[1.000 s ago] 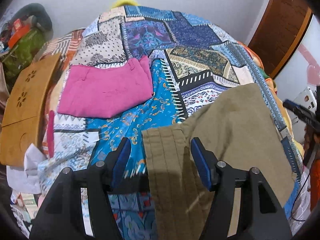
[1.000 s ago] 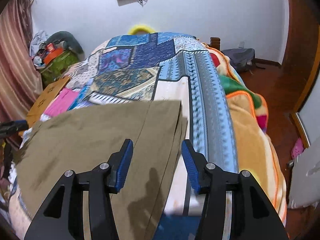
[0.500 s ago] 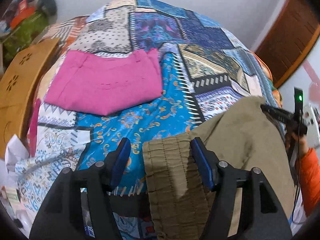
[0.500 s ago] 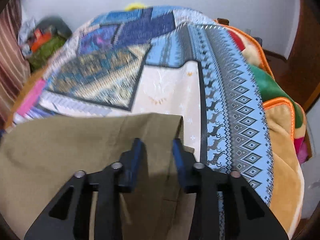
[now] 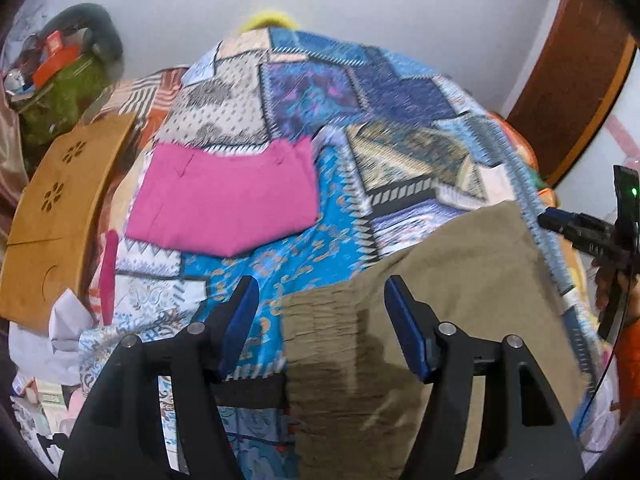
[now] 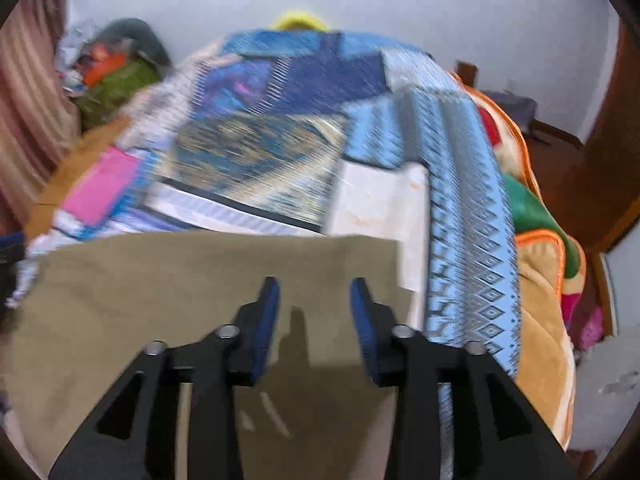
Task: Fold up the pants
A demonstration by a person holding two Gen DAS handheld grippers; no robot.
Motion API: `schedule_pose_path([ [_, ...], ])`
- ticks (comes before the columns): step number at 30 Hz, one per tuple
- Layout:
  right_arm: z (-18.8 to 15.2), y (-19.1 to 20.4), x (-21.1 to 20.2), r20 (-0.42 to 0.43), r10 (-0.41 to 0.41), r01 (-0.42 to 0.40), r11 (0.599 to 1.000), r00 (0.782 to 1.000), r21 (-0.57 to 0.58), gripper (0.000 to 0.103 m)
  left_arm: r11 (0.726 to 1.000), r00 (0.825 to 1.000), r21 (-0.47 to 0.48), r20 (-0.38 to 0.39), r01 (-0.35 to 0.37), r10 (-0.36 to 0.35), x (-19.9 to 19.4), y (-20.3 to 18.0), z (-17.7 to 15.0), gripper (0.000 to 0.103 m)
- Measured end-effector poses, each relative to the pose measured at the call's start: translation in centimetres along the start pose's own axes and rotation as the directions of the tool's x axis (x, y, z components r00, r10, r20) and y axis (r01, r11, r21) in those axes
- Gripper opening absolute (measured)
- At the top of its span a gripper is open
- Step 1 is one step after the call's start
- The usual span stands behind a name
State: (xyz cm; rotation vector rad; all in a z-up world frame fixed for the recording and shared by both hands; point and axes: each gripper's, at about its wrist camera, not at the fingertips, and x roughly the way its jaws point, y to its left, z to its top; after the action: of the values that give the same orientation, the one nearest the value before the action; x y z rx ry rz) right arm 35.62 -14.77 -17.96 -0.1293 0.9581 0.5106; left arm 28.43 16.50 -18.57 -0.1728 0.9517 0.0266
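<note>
- The left gripper (image 5: 320,300) was let go, jaws wide over the brown pants (image 5: 460,280).
- The right gripper (image 6: 314,300) was opening, gripping nothing, above the pants.

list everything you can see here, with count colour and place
pants: 1, olive, near end of bed under both grippers
folded garment: 1, pink, on bedspread, left
bedspread: 1, blue patchwork, covers bed
blanket: 1, tan and green with orange trim, bed's right edge
board: 1, wooden, left of bed
left gripper: 1, black with blue pads, open over waistband
right gripper: 1, black with blue pads, jaws opening over pants
</note>
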Motion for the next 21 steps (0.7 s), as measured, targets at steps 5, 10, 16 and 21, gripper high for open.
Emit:
schedule_pose_path([
  [5, 0.0, 5.1, -3.1, 0.070, 0.112, -0.107, 0.992, 0.991, -0.067, 0.071, 0.999, 0.999, 0.019, 0.015, 0.047, -0.047, -0.5, -2.4, 0.7, 0.080],
  [10, -0.6, 9.1, -1.2, 0.033, 0.157, -0.152, 0.983, 0.987, -0.102, 0.084, 0.997, 0.998, 0.063, -0.052, 0.033, -0.029, 2.1, -4.8, -0.4, 0.081],
  [16, -3.5, 10.5, 3.6, -0.167, 0.142, -0.161, 0.981, 0.976, -0.106, 0.084, 0.985, 0.990, 0.172, -0.133, -0.032, 0.055, 5.1, -6.6, -3.5, 0.084],
  [21, -5.3, 8.7, 2.2, -0.185, 0.186, -0.201, 0.977, 0.965, -0.066, 0.084, 0.973, 0.991, 0.222, -0.098, -0.064, 0.088, 3.7, -7.3, -5.3, 0.087],
])
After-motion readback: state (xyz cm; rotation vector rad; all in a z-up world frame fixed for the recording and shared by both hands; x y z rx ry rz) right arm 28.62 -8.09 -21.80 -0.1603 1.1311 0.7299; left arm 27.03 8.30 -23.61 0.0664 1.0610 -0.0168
